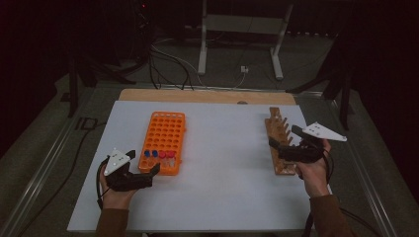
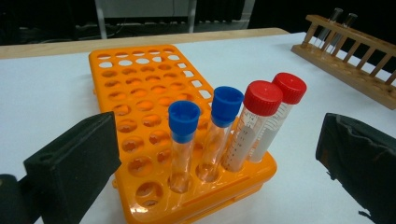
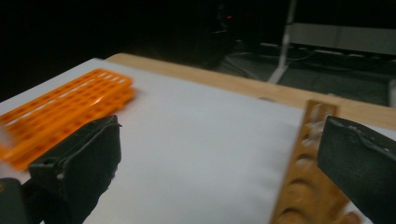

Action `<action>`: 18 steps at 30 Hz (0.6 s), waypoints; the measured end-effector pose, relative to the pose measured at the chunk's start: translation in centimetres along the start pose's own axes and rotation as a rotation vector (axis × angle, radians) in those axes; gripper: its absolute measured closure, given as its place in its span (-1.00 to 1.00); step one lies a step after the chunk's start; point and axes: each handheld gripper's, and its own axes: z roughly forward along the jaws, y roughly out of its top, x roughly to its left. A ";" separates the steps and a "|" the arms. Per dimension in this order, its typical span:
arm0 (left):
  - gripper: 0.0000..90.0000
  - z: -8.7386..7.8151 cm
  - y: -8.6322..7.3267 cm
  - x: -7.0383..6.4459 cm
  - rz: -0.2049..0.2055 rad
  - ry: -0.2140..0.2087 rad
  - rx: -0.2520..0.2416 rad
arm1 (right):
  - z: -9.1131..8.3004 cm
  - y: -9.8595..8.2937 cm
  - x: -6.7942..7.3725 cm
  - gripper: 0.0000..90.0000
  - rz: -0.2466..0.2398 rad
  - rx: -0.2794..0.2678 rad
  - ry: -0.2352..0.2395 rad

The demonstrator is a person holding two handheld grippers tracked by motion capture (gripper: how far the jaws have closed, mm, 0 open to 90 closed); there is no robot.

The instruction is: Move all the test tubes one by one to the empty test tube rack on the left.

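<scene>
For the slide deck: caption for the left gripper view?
Open left hand-held gripper faces four capped tubes, two blue-capped and two red-capped, standing in an orange rack.

Left tongs (image 1: 148, 173) sit low at the near left, jaws spread wide, holding nothing; right tongs (image 1: 281, 140) at far right, jaws likewise parted.

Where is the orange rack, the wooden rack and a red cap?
orange rack (image 1: 165, 129): high view, its holed top.
wooden rack (image 1: 277, 129): high view, its far end.
red cap (image 2: 263, 97): left gripper view, the cap's top.
</scene>
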 end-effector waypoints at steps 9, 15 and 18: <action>-0.99 -0.1 -0.1 0.0 -0.002 0.004 -0.007 | 3.1 1.3 -3.9 -0.87 0.066 0.036 -0.071; -0.99 0.1 -0.2 0.0 -0.006 0.010 -0.007 | 5.3 1.5 -6.0 -0.74 0.100 0.093 -0.103; -0.99 0.3 -0.3 0.0 -0.004 0.011 0.001 | 6.4 1.1 -6.9 -0.58 0.113 0.132 -0.127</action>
